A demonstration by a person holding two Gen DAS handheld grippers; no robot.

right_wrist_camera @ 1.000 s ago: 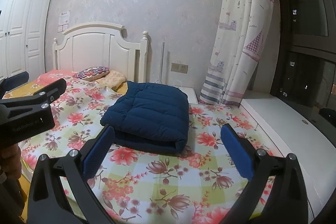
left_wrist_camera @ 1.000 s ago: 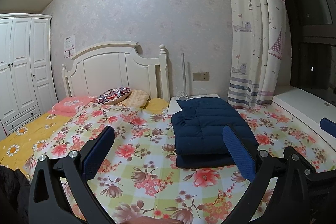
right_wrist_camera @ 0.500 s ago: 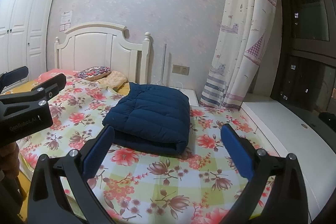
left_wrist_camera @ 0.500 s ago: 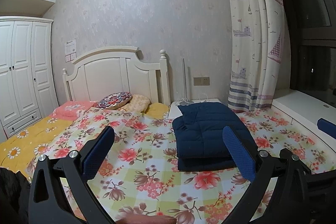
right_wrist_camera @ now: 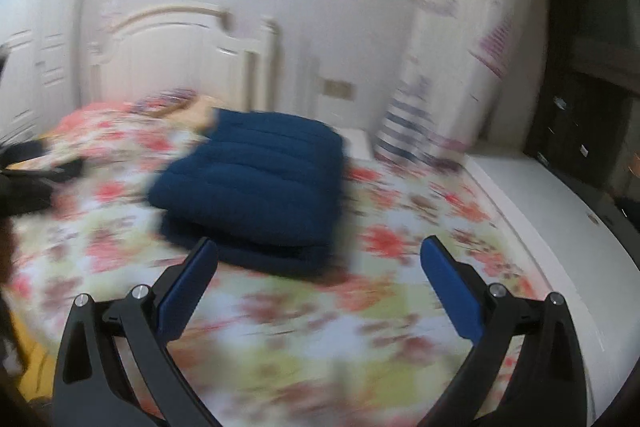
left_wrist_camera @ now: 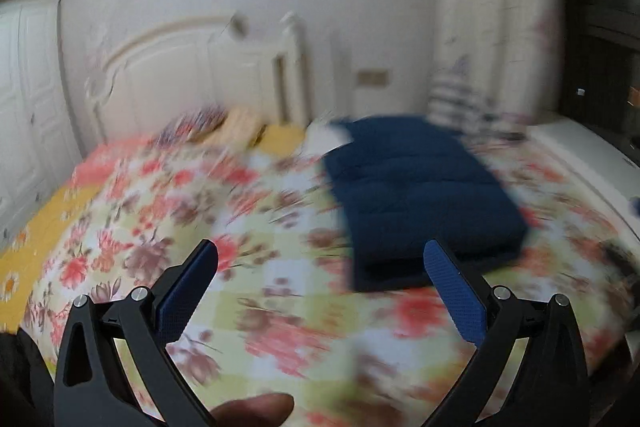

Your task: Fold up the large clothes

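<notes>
A navy padded jacket (left_wrist_camera: 416, 195) lies folded into a thick rectangle on the floral bedspread (left_wrist_camera: 224, 227); it also shows in the right wrist view (right_wrist_camera: 260, 183). My left gripper (left_wrist_camera: 320, 259) is open and empty, held above the bed in front and left of the jacket. My right gripper (right_wrist_camera: 318, 257) is open and empty, just in front of the jacket's near edge. Both views are blurred by motion.
A white headboard (left_wrist_camera: 192, 79) and pillows (left_wrist_camera: 224, 125) stand at the bed's far end. A patterned curtain (left_wrist_camera: 480, 27) hangs at the right beside a white ledge (right_wrist_camera: 552, 211). A white wardrobe (left_wrist_camera: 28, 99) stands at the left.
Both cameras have swung quickly and the views are now blurred. The jacket lies as before, a little larger and nearer in both views. Both grippers stay open.
</notes>
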